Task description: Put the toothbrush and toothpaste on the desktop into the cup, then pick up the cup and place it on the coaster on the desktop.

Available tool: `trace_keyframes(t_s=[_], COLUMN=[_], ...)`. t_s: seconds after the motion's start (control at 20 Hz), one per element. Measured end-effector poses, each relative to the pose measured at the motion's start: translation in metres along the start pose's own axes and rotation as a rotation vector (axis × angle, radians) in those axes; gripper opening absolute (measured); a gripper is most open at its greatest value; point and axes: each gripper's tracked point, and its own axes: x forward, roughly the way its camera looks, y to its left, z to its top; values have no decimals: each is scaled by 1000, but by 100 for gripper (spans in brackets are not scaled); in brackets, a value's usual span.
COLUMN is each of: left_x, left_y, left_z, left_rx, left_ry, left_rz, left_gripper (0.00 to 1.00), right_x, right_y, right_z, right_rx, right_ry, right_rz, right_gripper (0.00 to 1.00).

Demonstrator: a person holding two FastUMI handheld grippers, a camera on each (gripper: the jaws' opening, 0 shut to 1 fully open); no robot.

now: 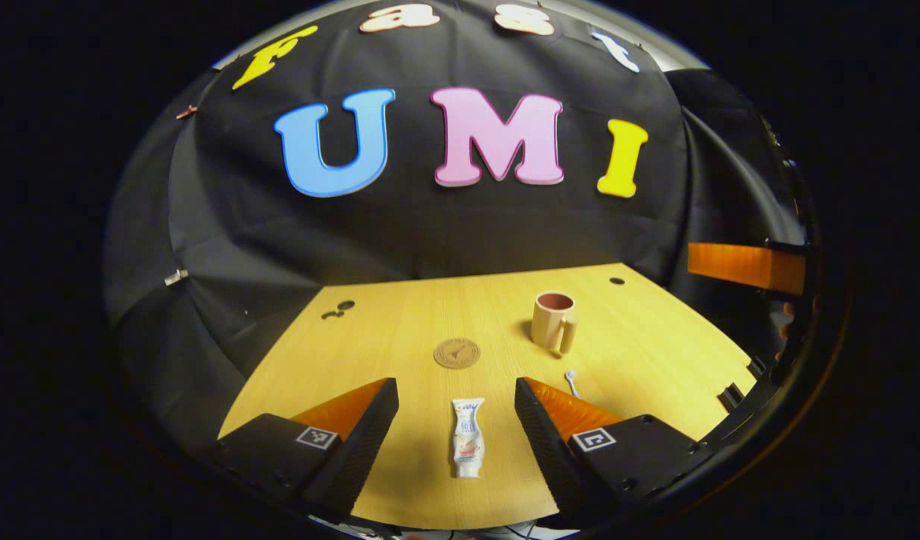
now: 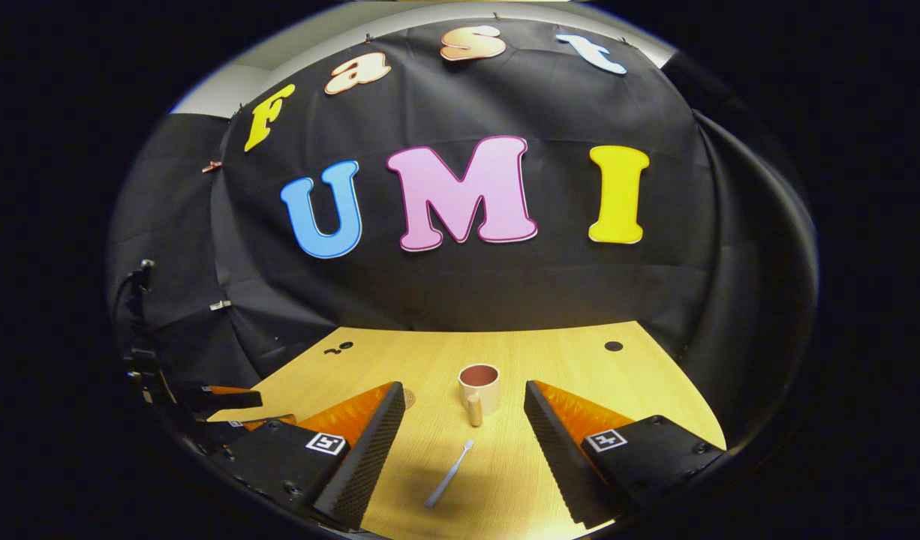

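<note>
Pale wood table (image 1: 430,330) carries everything. In the left gripper view, the left claw (image 1: 456,409) gapes wide and empty, the tube (image 1: 467,436) lying between its fingers at lower centre; coaster (image 1: 457,352) mid-frame, cup (image 1: 554,321) right of it. In the right gripper view, the right claw (image 2: 464,412) is wide apart, empty; brush (image 2: 449,473) at lower centre.

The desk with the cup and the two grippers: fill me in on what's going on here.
A person holds a gripper in each hand above a wooden desk, and nothing is gripped yet. The left gripper hangs open over the toothpaste, which lies flat between its fingers. The right gripper is open above the toothbrush, facing the cup. The cup stands empty and upright, beside the coaster, not on it.
</note>
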Motion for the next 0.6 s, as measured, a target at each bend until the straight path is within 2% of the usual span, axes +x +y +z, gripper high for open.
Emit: trace_keyframes(t_s=[0.2, 0.4, 0.6], left_x=[45, 77, 108], left_y=[-5, 0, -2], left_z=[-36, -69, -94], left_rx=[-40, 1, 4], left_ry=[163, 299, 409], left_rz=[-1, 32, 30], left_gripper=[97, 96, 96], right_x=[24, 44, 55], right_y=[-10, -20, -29], right_z=[-27, -38, -54], right_rx=[1, 8, 19], right_ry=[85, 116, 150], right_rz=[42, 57, 67], right_gripper=[98, 98, 98])
